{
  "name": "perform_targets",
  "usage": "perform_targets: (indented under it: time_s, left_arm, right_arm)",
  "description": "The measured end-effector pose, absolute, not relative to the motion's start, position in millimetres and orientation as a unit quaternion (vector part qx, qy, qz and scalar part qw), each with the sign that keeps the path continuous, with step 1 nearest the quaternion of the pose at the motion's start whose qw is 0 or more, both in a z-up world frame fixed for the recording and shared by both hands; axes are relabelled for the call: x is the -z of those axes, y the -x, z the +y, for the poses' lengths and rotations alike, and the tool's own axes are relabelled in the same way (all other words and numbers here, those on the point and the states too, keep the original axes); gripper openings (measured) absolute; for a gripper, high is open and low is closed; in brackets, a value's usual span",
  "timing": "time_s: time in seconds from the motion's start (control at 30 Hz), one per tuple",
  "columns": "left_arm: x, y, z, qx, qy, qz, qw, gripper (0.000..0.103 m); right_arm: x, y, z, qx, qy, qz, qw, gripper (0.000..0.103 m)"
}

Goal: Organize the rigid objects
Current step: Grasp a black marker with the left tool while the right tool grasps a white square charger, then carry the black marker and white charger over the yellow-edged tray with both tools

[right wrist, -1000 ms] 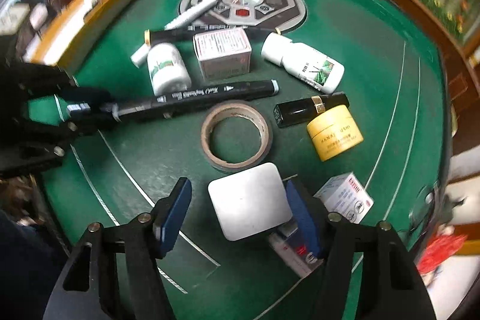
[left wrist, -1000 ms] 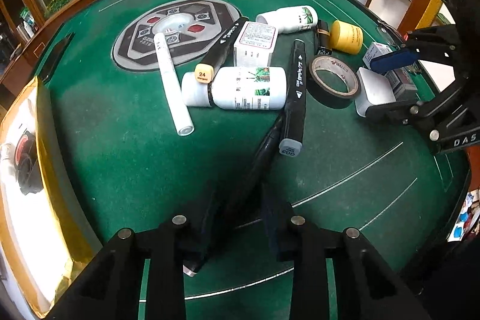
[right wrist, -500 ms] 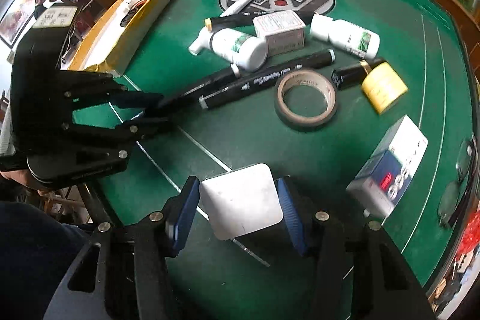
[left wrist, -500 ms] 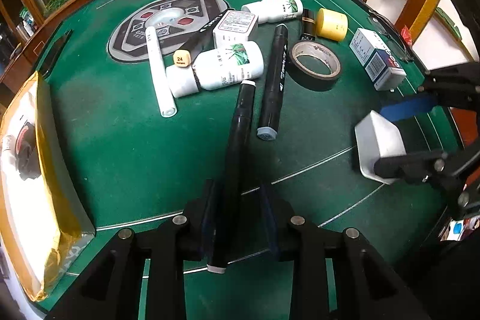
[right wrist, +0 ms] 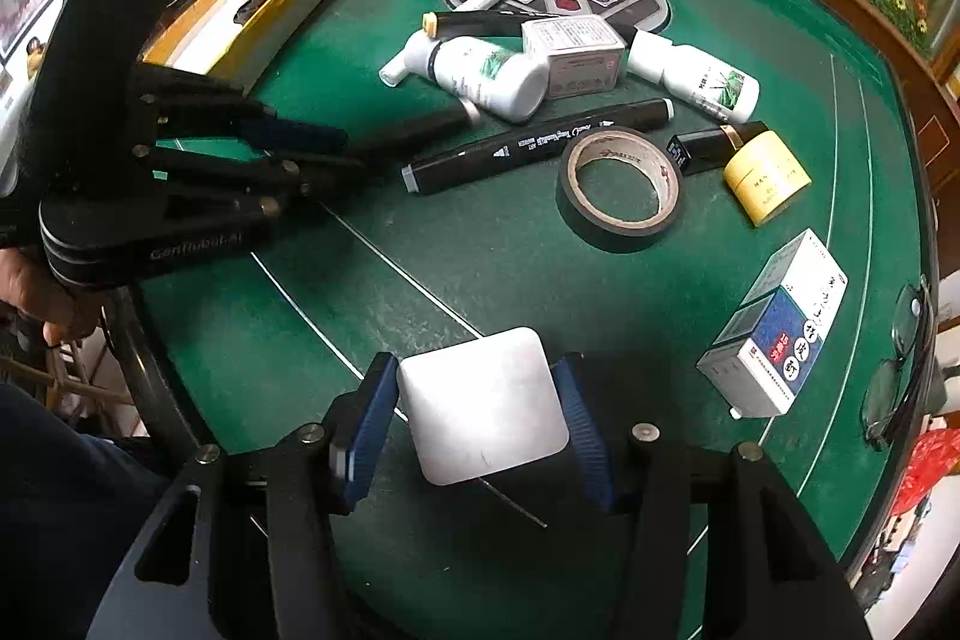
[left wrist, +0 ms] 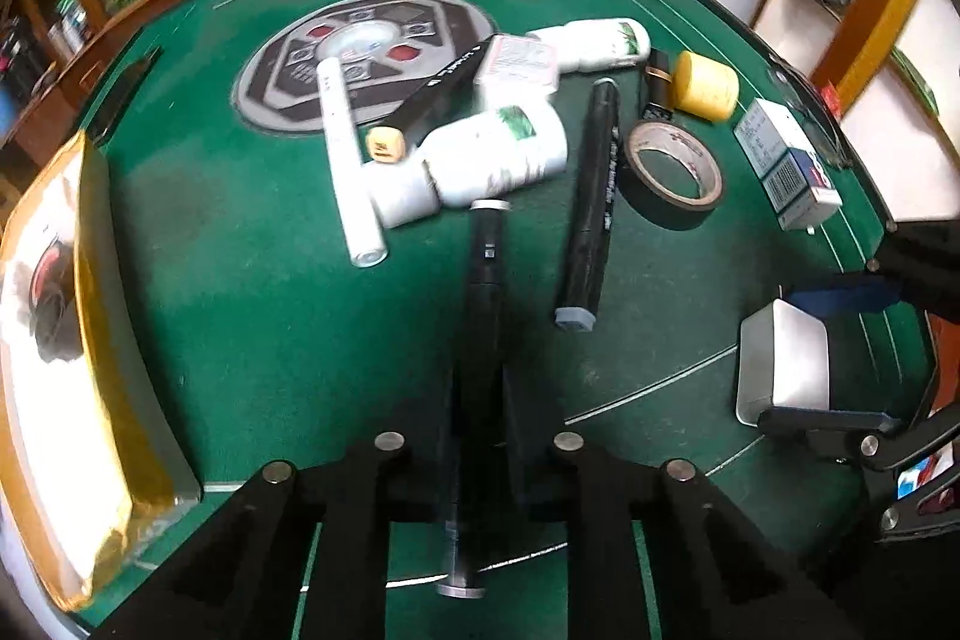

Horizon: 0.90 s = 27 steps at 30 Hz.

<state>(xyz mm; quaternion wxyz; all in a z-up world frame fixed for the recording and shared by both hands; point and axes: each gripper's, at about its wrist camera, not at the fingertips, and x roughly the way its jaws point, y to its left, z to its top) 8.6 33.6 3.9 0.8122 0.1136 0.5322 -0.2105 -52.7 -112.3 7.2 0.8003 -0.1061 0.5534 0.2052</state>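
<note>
**Two items lifted clear of the pile, one in each claw**

Two grasps are held. The left claw [left wrist: 480, 436] is pinched on a slim black pen [left wrist: 486, 292], which runs forward between the fingers with its silver-ringed tip just short of the white bottle [left wrist: 480, 160] ahead. The right claw [right wrist: 474, 418] is pressed against the two sides of a white square case [right wrist: 483, 403].

A second ago the pen lay tangled against the grey-capped marker [left wrist: 591, 208] and the case sat among the boxes; both have since been drawn back toward the near edge of the green bench [left wrist: 240, 328], away from the heap. The blue-and-white box [right wrist: 780, 328] is now left standing apart, right of the right claw.

Further ahead, the tape roll [left wrist: 672, 175], yellow jar [left wrist: 705, 85], pink-printed carton [left wrist: 519, 61], white tube [left wrist: 348, 160] and second bottle [left wrist: 594, 40] remain clustered. To the far left lies a gold-edged box [left wrist: 90, 340].

Sorting is judged to be at an early stage: two items have been extracted, neither yet set down.
</note>
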Motion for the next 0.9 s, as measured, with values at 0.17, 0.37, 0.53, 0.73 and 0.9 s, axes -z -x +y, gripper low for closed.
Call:
perform_targets:
  time_s: [0.17,0.37,0.53,0.73,0.9]
  left_arm:
    - [-9.6,-1.9,46.8,0.206,-0.075,0.536,0.815,0.014]
    - [-24.7,3.2,59.8,0.201,-0.038,0.527,0.825,0.014]
    - [-37.0,7.5,72.0,0.189,-0.021,0.517,0.835,0.015]
    - [-51.2,11.7,94.0,0.166,0.003,0.504,0.847,0.015]
    - [-65.3,15.6,117.4,0.144,0.022,0.489,0.86,0.015]
  right_arm:
    - [-11.2,53.7,-114.0,-0.213,0.093,0.55,0.802,0.053]
    - [-17.8,53.1,-116.4,-0.229,0.071,0.542,0.805,0.053]
    - [-25.7,53.7,-112.1,-0.24,0.068,0.532,0.809,0.053]
    - [-31.8,50.7,-103.3,-0.259,0.061,0.526,0.808,0.053]
    - [-37.9,48.7,-90.7,-0.276,0.061,0.519,0.806,0.053]
